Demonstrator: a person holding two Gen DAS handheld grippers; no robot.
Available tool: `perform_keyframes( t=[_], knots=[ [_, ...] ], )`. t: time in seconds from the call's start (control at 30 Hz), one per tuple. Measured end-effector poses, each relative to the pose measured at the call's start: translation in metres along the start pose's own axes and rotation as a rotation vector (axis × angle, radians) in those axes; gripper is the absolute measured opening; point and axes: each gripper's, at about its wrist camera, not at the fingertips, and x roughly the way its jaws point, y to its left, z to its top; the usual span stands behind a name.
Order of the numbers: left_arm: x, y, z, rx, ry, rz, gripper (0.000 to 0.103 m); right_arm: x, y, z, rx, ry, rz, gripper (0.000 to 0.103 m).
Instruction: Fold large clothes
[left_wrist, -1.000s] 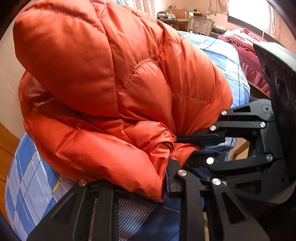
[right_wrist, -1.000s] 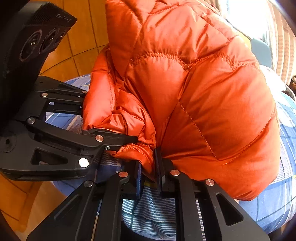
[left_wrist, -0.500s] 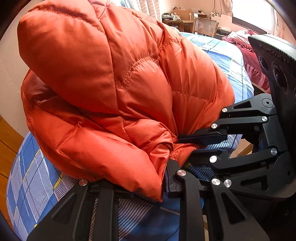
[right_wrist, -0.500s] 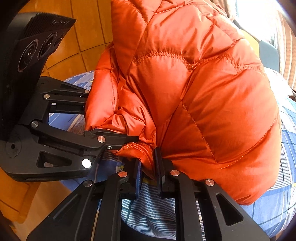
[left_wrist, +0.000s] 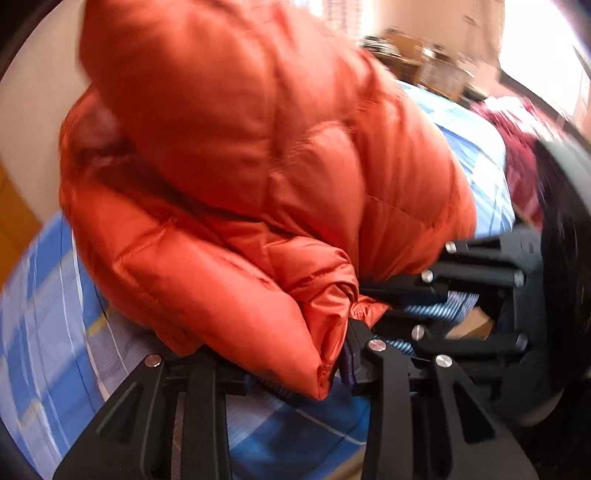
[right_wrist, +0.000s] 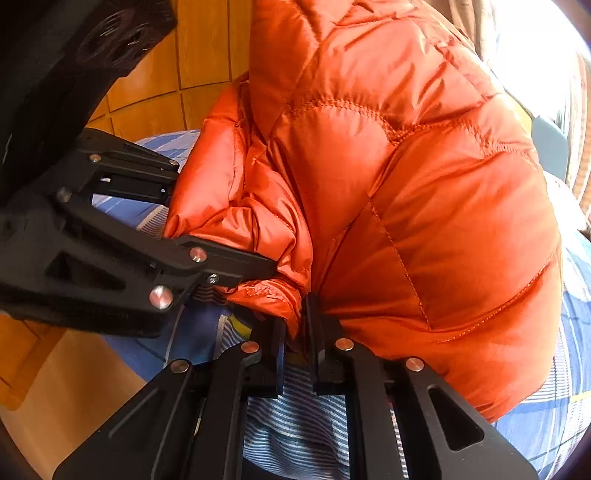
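Your right gripper (right_wrist: 295, 332) is pinching a small fold of the orange down jacket (right_wrist: 406, 184) at its near hem, jaws drawn narrow on the fabric, while your left gripper (left_wrist: 295, 373) is easing its jaws open with a puffy corner of the same jacket (left_wrist: 258, 166) lying between them; the left view is too blurred to say whether the pads are pressing on it. Both tools are meeting at one spot on the near edge, and the jacket is sitting bunched in a tall heap on the blue checked bedsheet (left_wrist: 44, 332), with a dark red cloth (left_wrist: 517, 155) lying far right. You are looking to be at the end of a fold, letting go of the gathered edge. Next you are needing to free both corners without dragging the heap. No containers are showing
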Motion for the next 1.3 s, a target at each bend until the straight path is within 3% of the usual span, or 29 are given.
perform_keyframes(
  t=[0.13,0.3,0.4,0.63,1.07,1.3],
  knots=[
    [0.002,-0.008,0.001,-0.069,0.014,0.076,0.036,0.001,0.002,-0.001,-0.021,-0.005,-0.011,0.010],
    [0.000,-0.010,-0.006,-0.270,-0.003,0.121,0.038,0.002,-0.001,-0.001,-0.029,-0.008,-0.013,0.010],
    [0.000,-0.013,-0.010,-0.343,-0.017,0.142,0.034,0.003,0.001,-0.002,-0.024,-0.008,-0.009,0.010],
    [-0.002,-0.020,-0.026,-0.367,-0.022,0.130,0.026,0.000,0.006,-0.004,-0.023,-0.008,-0.007,0.010],
    [-0.002,-0.002,-0.050,-0.526,-0.037,0.119,0.020,-0.001,-0.004,-0.003,0.001,-0.013,0.010,0.010],
    [-0.002,0.001,-0.049,-0.524,-0.052,0.122,0.017,-0.002,-0.005,-0.004,-0.002,-0.015,0.010,0.010]
  ],
)
